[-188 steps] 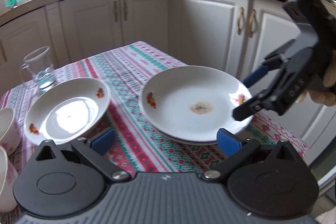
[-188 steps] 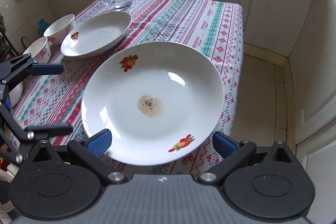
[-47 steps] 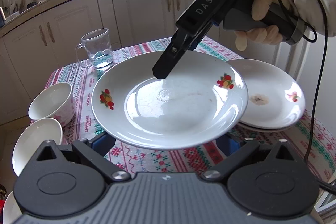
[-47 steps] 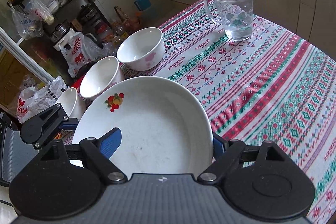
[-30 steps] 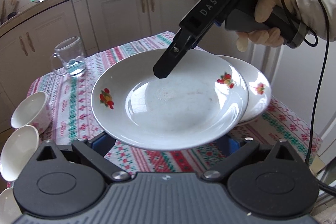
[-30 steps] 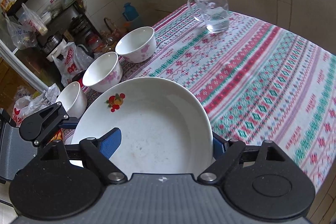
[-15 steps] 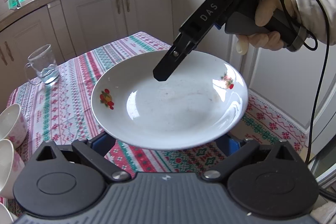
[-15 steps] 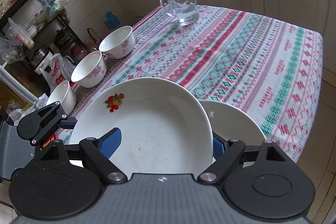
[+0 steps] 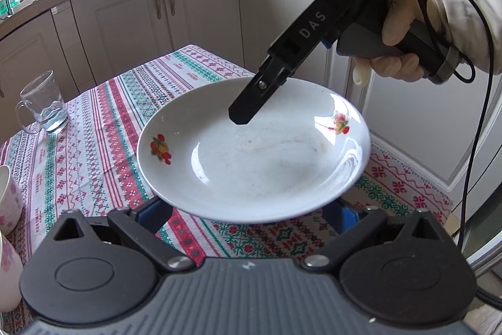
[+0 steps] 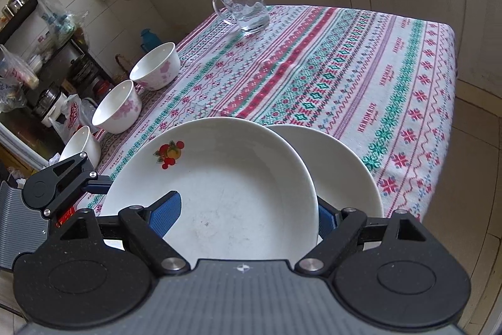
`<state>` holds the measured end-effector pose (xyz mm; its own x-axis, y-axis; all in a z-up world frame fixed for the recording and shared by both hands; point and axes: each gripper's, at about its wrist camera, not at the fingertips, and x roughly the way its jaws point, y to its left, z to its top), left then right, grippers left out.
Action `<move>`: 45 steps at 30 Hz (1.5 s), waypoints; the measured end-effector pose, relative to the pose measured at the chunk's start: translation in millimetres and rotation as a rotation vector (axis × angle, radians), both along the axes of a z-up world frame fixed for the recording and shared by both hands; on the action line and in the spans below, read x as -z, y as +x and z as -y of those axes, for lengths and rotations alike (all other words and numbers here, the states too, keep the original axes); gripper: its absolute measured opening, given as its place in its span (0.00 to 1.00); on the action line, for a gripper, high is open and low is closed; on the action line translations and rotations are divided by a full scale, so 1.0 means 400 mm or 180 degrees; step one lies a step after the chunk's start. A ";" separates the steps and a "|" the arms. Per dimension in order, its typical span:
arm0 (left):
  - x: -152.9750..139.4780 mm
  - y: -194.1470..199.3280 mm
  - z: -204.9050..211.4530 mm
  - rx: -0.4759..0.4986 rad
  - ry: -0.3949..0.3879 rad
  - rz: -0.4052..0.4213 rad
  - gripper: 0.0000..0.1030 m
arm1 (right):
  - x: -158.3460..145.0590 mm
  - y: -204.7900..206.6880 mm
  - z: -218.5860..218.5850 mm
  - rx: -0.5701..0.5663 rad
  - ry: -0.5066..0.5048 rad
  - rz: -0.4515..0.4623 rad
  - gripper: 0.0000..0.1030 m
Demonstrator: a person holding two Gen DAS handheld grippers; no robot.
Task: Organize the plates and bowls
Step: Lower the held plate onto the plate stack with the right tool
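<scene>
While the left wrist view shows one plate [image 9: 266, 159], the right wrist view shows a second plate [image 10: 342, 165] under it. Both the left gripper [image 9: 248, 212] and the right gripper [image 10: 248, 212] clamp the top plate's rim. Three bowls [image 10: 117, 109] line the striped tablecloth's [image 10: 345, 68] left edge, a glass mug [image 10: 244, 5] far back.

White plate [image 9: 266, 165], red fruit motif

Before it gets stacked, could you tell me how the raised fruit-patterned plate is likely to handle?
The raised plate looks like rigid glazed ceramic, so probably heavy and chippable if it knocks the lower plate. Its glossy surface reflects light, so it may slip in a grip.
</scene>
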<state>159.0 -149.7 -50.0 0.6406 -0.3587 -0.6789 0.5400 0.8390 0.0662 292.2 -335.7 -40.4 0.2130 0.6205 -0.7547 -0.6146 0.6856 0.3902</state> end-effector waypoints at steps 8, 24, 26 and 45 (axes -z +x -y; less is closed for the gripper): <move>0.001 0.005 0.005 0.0032 0.0035 0.0033 0.98 | 0.013 0.001 0.007 0.0021 -0.0065 -0.0012 0.87; 0.012 0.033 0.007 0.0128 0.0051 -0.0008 0.98 | 0.006 -0.025 0.048 0.0140 -0.0141 -0.0003 0.87; 0.014 0.035 0.010 0.0145 0.0070 -0.0002 0.98 | 0.006 -0.030 0.052 0.0151 -0.0162 0.0000 0.87; 0.016 0.045 0.018 0.0250 0.0035 0.0105 0.98 | -0.025 -0.091 0.089 0.0270 -0.0277 0.0086 0.88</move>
<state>177.1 -156.9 -56.2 0.6329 -0.4013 -0.6621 0.6014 0.7934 0.0940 255.9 -371.3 -30.5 0.2830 0.5317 -0.7983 -0.5623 0.7662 0.3110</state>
